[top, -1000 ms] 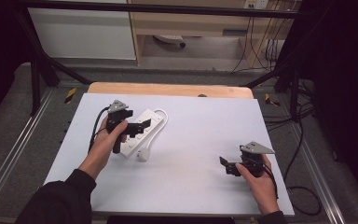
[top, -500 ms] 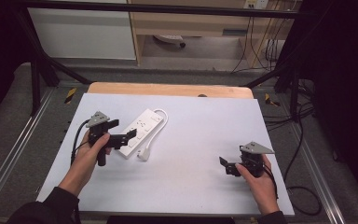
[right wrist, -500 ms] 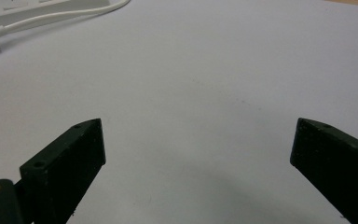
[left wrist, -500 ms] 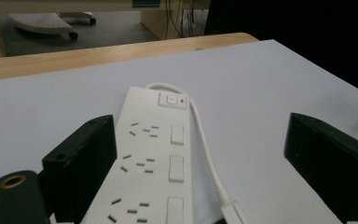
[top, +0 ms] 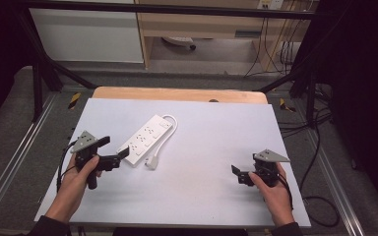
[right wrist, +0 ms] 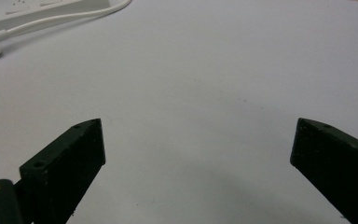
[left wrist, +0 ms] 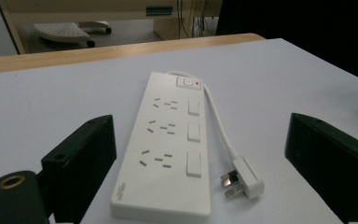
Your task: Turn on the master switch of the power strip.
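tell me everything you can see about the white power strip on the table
The power strip is a flat white bar of what looks like plastic, lying face up on the pale table. It has three sockets, each with a rocker switch beside it, plus a main switch at the far end. Its white cord loops back to an unplugged plug alongside. Nothing grips it.

Lab: black frame [top: 39, 73], trailing cables [top: 275, 49]

white power strip [top: 145, 139] | plug [top: 152, 162] beside | table [top: 216, 128]
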Demonstrator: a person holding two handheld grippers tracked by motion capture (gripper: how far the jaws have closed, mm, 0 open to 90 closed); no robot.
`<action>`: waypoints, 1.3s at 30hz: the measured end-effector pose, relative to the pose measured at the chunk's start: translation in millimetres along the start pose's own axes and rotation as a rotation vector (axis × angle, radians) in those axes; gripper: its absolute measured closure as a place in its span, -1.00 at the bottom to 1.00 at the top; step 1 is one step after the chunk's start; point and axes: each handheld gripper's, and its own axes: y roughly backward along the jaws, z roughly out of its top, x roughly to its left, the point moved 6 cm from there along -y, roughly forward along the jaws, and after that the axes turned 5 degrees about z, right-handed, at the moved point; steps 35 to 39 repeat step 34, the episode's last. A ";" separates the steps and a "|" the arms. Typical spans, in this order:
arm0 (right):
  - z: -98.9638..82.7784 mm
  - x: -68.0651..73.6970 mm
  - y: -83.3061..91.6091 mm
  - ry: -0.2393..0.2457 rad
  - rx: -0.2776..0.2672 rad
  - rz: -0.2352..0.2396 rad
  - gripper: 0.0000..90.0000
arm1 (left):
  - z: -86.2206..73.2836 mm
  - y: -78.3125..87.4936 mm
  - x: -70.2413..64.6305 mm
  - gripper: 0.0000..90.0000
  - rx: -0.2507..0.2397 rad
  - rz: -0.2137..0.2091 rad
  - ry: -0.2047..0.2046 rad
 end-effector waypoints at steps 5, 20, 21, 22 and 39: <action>-0.2 -0.3 0.1 -0.002 0.000 0.001 -0.92 | -13.3 12.6 5.0 -0.80 -0.005 0.010 0.007; -2.3 -2.5 0.1 -0.006 0.006 -0.010 -0.92 | -48.2 33.5 13.3 -0.81 0.010 0.035 0.027; -2.6 -2.9 0.1 -0.005 0.006 -0.011 -0.92 | -49.3 34.8 13.5 -0.81 0.010 0.034 0.028; -2.8 -3.1 0.2 -0.007 0.006 -0.011 -0.92 | -50.9 35.9 14.1 -0.81 0.012 0.035 0.023; -14.2 -12.4 -4.6 -0.008 0.063 -0.066 -0.93 | -63.4 38.8 21.0 -0.81 0.040 0.078 -0.017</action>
